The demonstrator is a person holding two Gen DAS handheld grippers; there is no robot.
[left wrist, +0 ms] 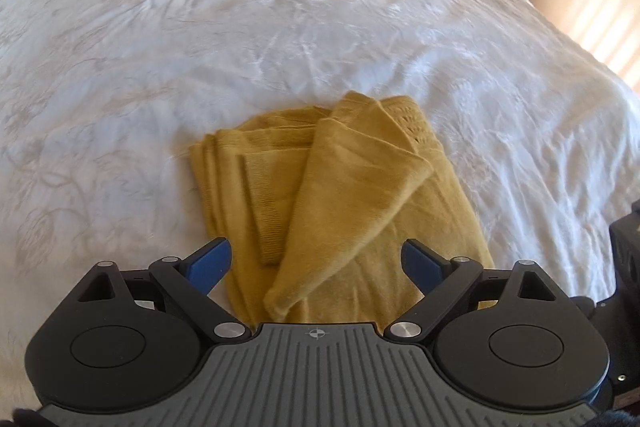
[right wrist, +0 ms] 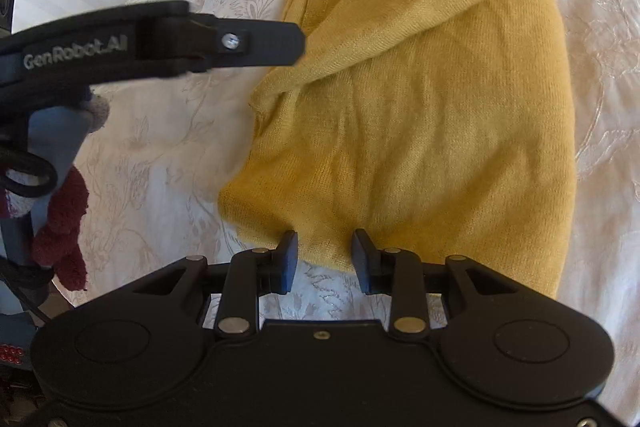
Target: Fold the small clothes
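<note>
Sweater [right wrist: 420,115], mustard knit, lies partly folded on the white bedspread [left wrist: 160,75]. Right tongs [right wrist: 325,259] sit at its near hem, jaws partway apart, hem edge between the pads; whether they pinch it I cannot tell. Left tongs [left wrist: 318,263] hover spread wide over its near end, gripping nothing. Beyond, a sleeve [right wrist: 384,23] lies slantwise across the sweater's chest.

Bright daylight, far-corner glare, fisheye-bent edges, slight motion blur
</note>
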